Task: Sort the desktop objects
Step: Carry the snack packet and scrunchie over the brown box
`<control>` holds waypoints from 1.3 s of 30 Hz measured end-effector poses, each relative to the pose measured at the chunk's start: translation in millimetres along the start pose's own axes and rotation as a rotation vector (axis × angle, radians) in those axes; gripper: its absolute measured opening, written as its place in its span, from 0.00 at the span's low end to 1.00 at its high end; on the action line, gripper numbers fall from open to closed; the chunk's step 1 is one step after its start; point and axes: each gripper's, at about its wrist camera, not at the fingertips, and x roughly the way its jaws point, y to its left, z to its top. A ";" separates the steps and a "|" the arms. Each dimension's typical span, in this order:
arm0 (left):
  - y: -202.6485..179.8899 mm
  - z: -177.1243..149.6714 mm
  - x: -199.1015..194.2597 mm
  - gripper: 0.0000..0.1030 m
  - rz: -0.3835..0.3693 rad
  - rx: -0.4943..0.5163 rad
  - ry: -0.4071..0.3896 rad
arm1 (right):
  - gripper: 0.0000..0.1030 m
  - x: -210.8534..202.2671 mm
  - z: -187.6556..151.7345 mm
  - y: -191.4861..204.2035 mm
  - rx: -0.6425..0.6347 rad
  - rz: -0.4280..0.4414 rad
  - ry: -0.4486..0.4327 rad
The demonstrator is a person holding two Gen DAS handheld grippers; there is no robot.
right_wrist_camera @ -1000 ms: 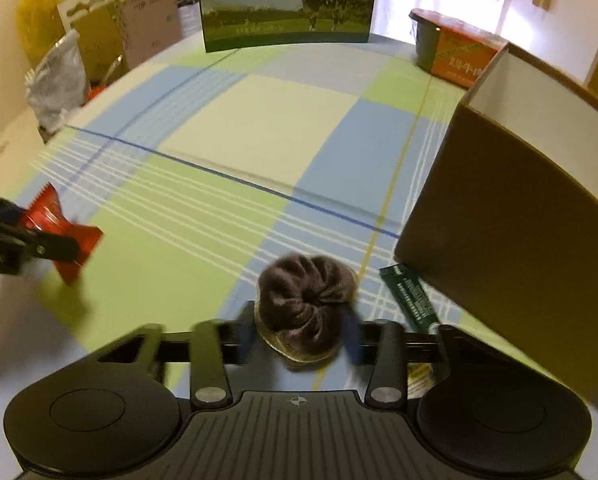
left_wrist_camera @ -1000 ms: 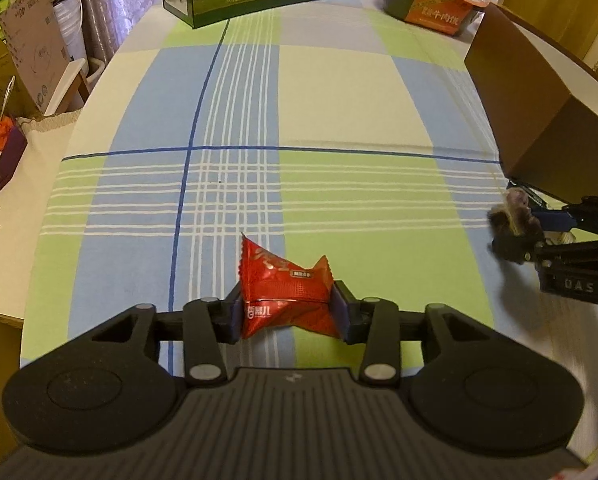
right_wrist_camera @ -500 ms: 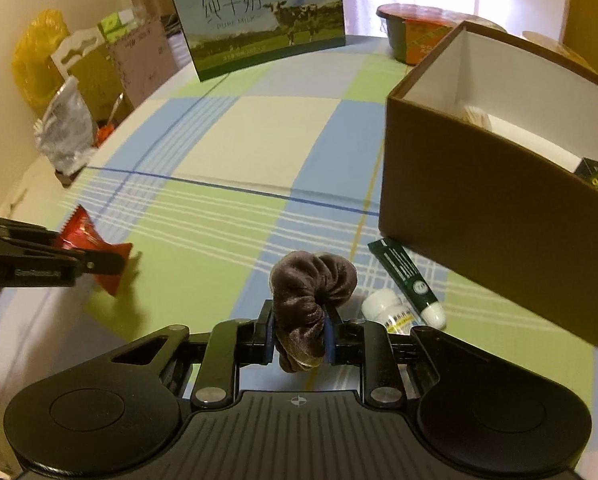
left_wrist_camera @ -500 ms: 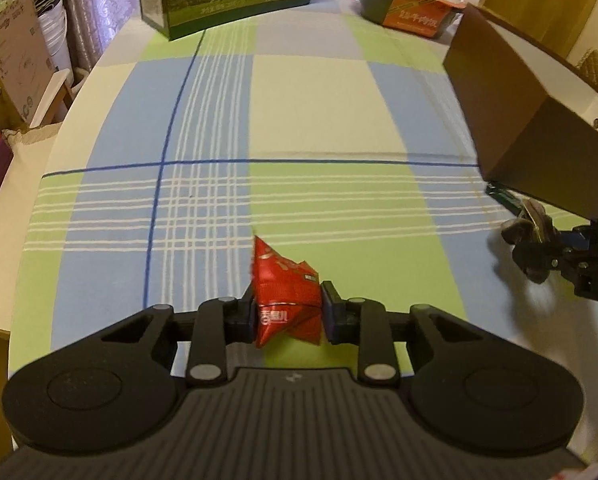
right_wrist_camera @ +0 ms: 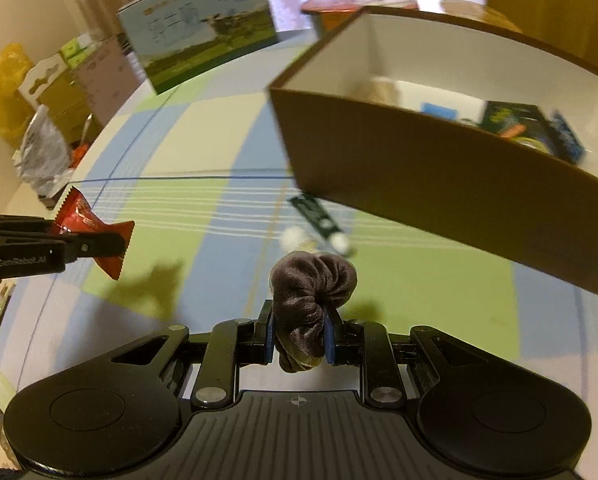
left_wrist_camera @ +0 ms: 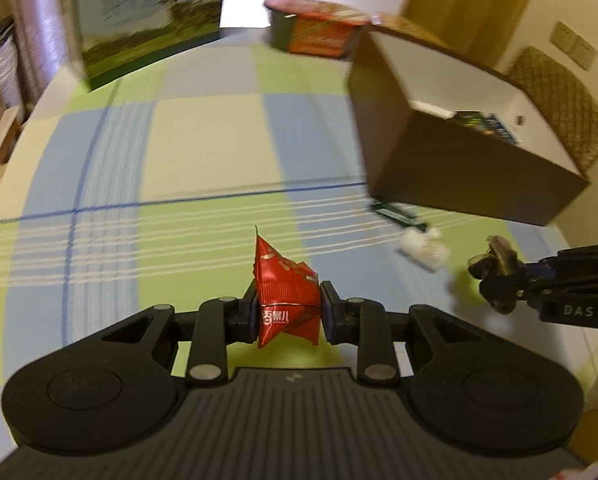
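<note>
Your left gripper (left_wrist_camera: 287, 316) is pinching the red snack packet (left_wrist_camera: 287, 300) between its two fingers and holds it in the air above the checked tablecloth (left_wrist_camera: 203, 152); in the right wrist view the same packet (right_wrist_camera: 95, 232) hangs over its own shadow on the cloth. More to the right, a small white bottle (right_wrist_camera: 295, 237) and a dark green tube (right_wrist_camera: 313, 214) lie on the cloth, close together, just beside the near wall of the brown box (right_wrist_camera: 439, 184). Your right gripper (right_wrist_camera: 299, 340) is closed on the dark velvet scrunchie (right_wrist_camera: 311, 300), which is also lifted off the table. The box is open on top, and some packets lie inside at its right end. At the far edge of the table stand a milk carton box (right_wrist_camera: 203, 28) and a red bowl (left_wrist_camera: 315, 28).
</note>
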 end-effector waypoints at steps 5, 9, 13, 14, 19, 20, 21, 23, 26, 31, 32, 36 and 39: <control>-39.5 10.9 -5.1 0.23 -0.058 0.066 -0.029 | 0.19 -28.5 -7.0 -20.3 0.039 -0.029 -0.035; -69.6 19.0 -5.8 0.23 -0.091 0.111 -0.049 | 0.19 -46.8 -9.7 -35.9 0.058 -0.045 -0.065; -94.6 30.6 -6.6 0.23 -0.116 0.144 -0.075 | 0.19 -60.5 -7.5 -47.7 0.063 -0.052 -0.089; -101.0 34.6 -6.2 0.23 -0.121 0.151 -0.082 | 0.19 -63.8 -7.0 -50.3 0.060 -0.053 -0.097; -126.9 57.3 -4.9 0.23 -0.134 0.185 -0.125 | 0.19 -80.7 8.0 -64.9 0.052 -0.052 -0.153; -132.3 63.7 -3.8 0.23 -0.135 0.190 -0.136 | 0.19 -83.6 12.7 -68.1 0.052 -0.048 -0.165; -136.0 67.9 -3.9 0.23 -0.134 0.194 -0.146 | 0.19 -86.0 17.9 -71.4 0.051 -0.045 -0.177; -144.2 80.6 0.1 0.23 -0.131 0.196 -0.161 | 0.19 -89.1 29.2 -78.1 0.049 -0.039 -0.198; -152.5 98.1 7.9 0.23 -0.130 0.191 -0.173 | 0.19 -90.3 47.4 -86.6 0.042 -0.031 -0.225; -161.8 130.4 29.1 0.23 -0.121 0.198 -0.176 | 0.19 -75.6 83.4 -105.6 0.035 -0.004 -0.249; -163.0 137.5 35.9 0.23 -0.117 0.196 -0.174 | 0.19 -70.4 91.2 -109.4 0.030 -0.005 -0.251; -167.4 165.9 68.4 0.23 -0.076 0.200 -0.155 | 0.19 -46.1 118.3 -127.7 0.016 0.004 -0.248; -168.8 186.0 97.6 0.23 -0.054 0.193 -0.121 | 0.19 -26.3 137.5 -140.6 0.006 0.017 -0.243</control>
